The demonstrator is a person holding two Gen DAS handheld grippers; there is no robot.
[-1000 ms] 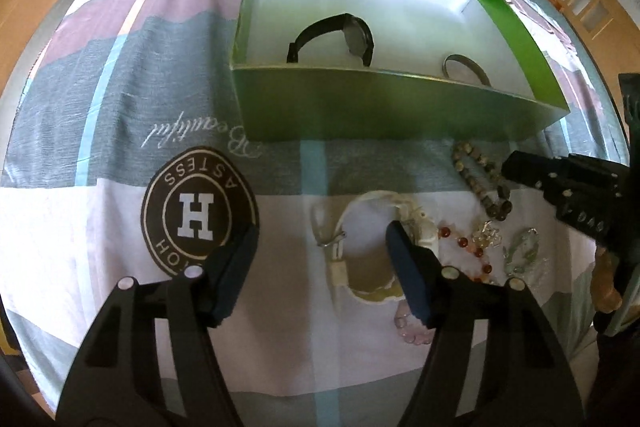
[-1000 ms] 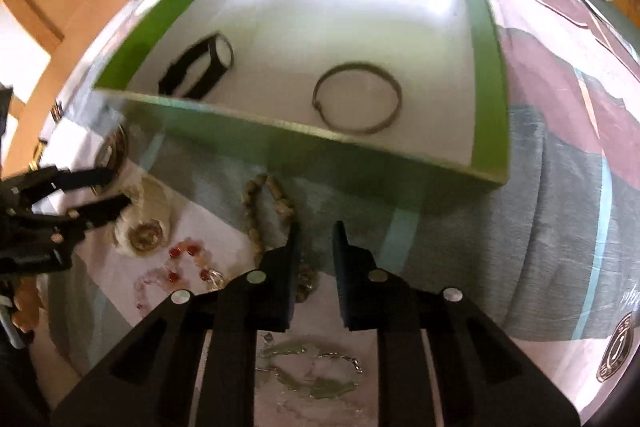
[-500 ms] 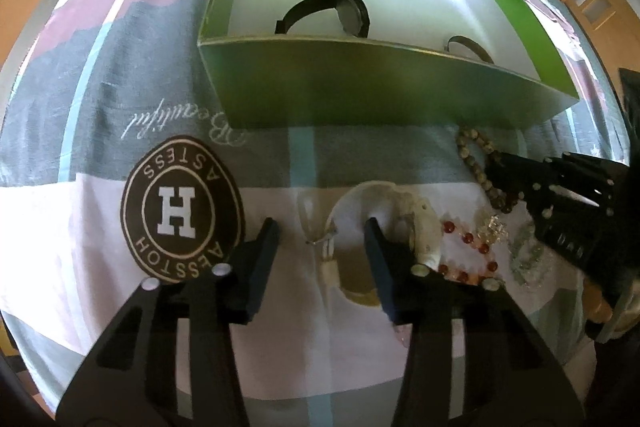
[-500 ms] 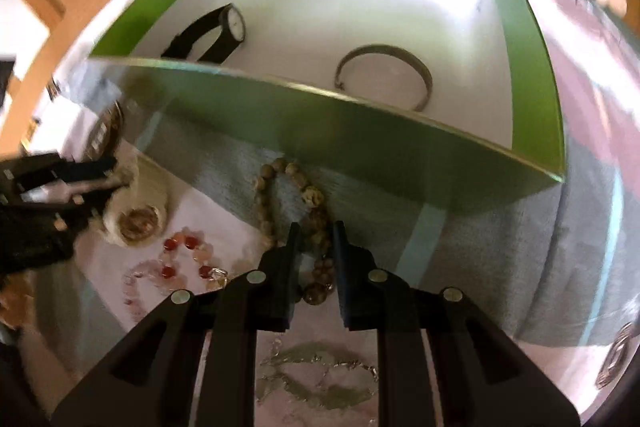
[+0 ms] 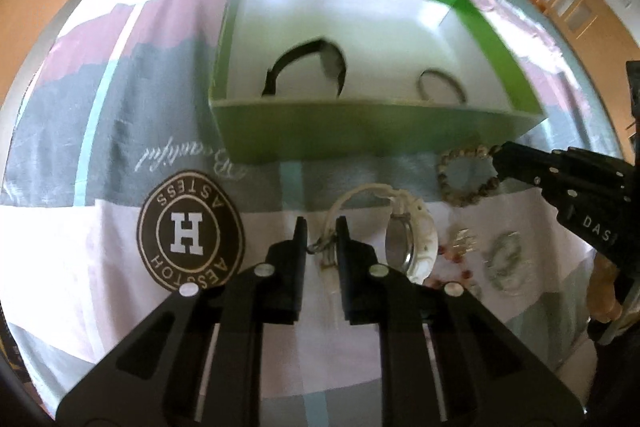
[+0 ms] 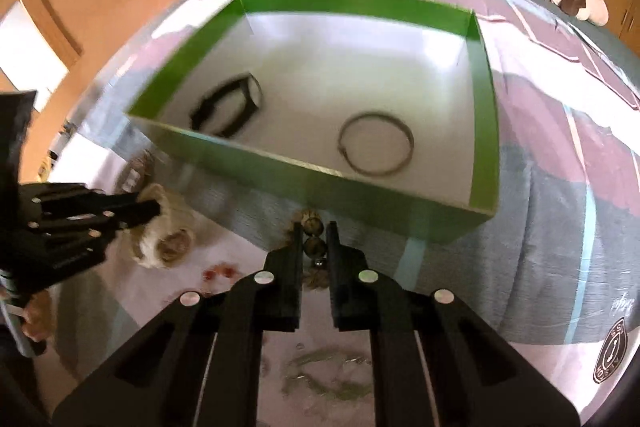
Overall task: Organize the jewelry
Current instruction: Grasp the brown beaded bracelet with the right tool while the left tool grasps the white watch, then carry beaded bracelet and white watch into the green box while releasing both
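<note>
Jewelry lies in two places: two pieces inside the green box [image 6: 484, 115] and the rest on the patterned bedspread [image 5: 120, 115] in front of it. In the box sit one black watch [image 6: 226, 107] and one thin metal bangle [image 6: 376, 143], well apart. On the bedspread are one white watch [image 5: 404, 239], one brown bead bracelet [image 5: 466, 179], one red bead strand [image 6: 218, 271] and one pale green piece [image 5: 506, 259]. The left gripper [image 5: 321, 233] has just been closing, and its jaws now pinch the white watch's strap near the buckle. The right gripper [image 6: 313, 239] has just been closing too and is clamped on the brown bead bracelet, beads showing between its fingers.
</note>
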